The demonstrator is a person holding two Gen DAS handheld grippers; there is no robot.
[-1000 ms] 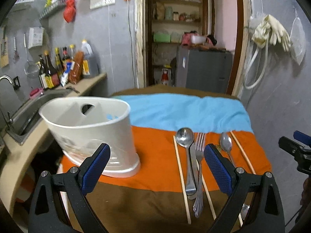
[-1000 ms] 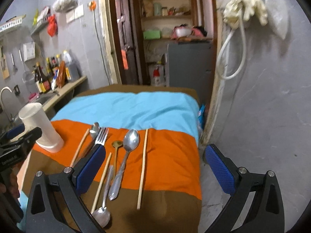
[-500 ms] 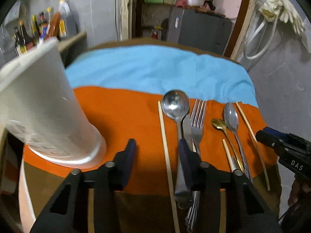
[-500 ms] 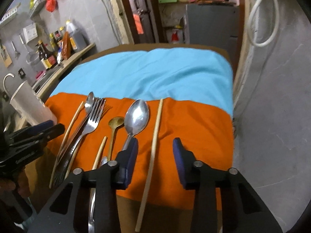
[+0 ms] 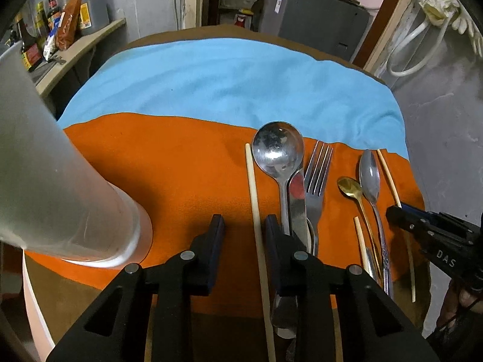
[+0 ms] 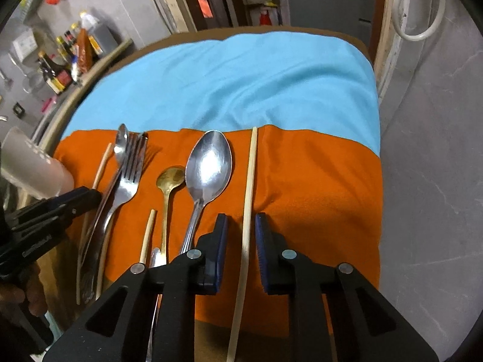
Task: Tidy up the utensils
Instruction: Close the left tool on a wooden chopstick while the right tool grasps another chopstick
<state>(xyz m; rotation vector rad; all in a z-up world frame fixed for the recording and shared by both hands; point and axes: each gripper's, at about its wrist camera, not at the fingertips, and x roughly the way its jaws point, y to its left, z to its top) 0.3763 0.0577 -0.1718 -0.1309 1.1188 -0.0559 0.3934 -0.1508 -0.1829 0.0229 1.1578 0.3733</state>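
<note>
Utensils lie in a row on the orange cloth (image 5: 181, 169). My left gripper (image 5: 245, 226) is low over the leftmost chopstick (image 5: 255, 211), jaws partly closed on either side without touching it. Right of it lie a big ladle spoon (image 5: 277, 150), a knife (image 5: 297, 208), a fork (image 5: 315, 181), a small gold spoon (image 5: 350, 185) and a steel spoon (image 5: 369, 175). My right gripper (image 6: 241, 226) straddles the rightmost chopstick (image 6: 249, 187) the same way, with a gap on each side. The white utensil holder (image 5: 60, 187) stands at the left.
A blue cloth (image 5: 229, 84) covers the far half of the table. A counter with bottles (image 5: 60, 30) and a sink is to the left. A grey wall (image 6: 437, 150) and the table's edge are close on the right.
Both grippers came down and forward toward the cloth and narrowed from wide open; each now has a chopstick between its jaws.
</note>
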